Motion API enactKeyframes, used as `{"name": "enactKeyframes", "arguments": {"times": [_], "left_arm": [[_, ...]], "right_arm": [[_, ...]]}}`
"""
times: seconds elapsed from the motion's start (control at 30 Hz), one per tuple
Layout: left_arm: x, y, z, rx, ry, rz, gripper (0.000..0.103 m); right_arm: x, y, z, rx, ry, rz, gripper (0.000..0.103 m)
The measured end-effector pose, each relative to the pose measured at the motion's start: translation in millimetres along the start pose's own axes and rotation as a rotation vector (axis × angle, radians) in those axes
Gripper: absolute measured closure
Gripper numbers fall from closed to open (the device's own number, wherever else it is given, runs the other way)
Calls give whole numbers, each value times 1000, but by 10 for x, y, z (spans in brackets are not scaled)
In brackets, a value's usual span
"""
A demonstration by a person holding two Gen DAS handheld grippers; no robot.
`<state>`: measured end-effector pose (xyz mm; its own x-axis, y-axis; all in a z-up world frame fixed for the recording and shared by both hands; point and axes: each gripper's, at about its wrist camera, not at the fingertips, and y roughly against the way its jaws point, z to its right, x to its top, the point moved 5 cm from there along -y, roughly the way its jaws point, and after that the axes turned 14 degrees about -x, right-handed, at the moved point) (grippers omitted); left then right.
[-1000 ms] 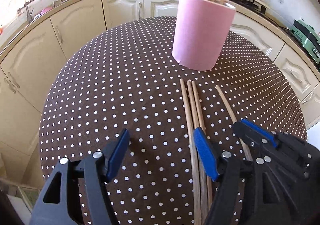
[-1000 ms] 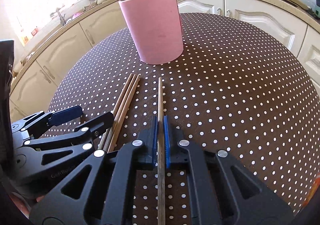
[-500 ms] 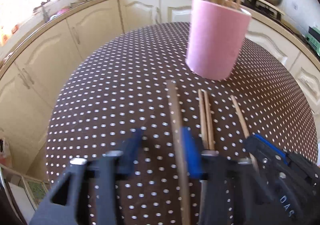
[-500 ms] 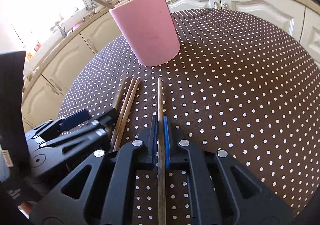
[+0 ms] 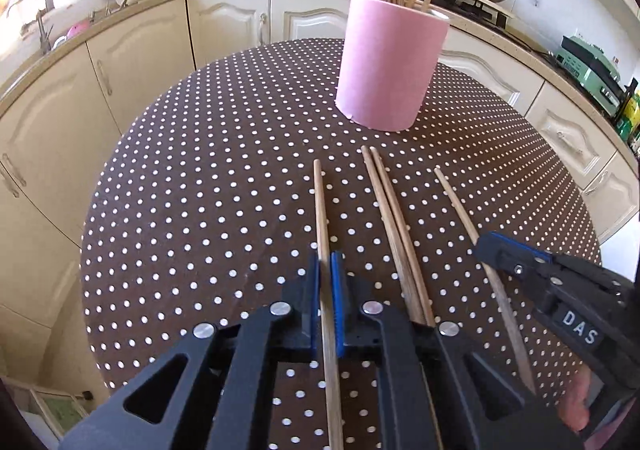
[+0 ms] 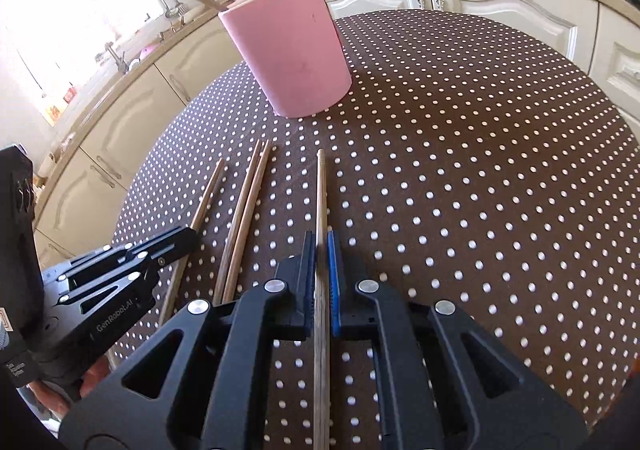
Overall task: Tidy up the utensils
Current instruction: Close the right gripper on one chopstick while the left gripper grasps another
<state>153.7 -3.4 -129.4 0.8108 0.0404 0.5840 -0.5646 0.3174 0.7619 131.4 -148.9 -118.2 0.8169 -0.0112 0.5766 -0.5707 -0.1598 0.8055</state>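
Left wrist view: the left gripper, whose jaws have just been closing, pinches one wooden chopstick between its blue fingers, the stick's long axis running straight ahead toward the pink holder standing upright farther along the polka-dot tabletop, with two loose chopsticks lying side by side on the cloth just to its right. Right wrist view: the right gripper likewise clamps a single chopstick pointing toward the holder (four chopsticks remain outside it, one per gripper and two lying free), so each hand appears about equally near, the holder lying ahead and above the fingertips.
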Motion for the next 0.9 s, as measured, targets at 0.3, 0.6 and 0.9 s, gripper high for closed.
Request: {"name": "enactKeyframes", "arguments": {"times": [0.3, 0.6, 0.9], "left_arm": [[74, 32, -118, 75, 6, 38, 78], [187, 14, -215, 86, 41, 63, 75], [247, -63, -152, 146, -16, 41, 96]], "right_arm": [[112, 63, -69, -93, 42, 21, 33], [245, -88, -190, -225, 148, 52, 33], [259, -195, -353, -223, 240, 82, 72]]}}
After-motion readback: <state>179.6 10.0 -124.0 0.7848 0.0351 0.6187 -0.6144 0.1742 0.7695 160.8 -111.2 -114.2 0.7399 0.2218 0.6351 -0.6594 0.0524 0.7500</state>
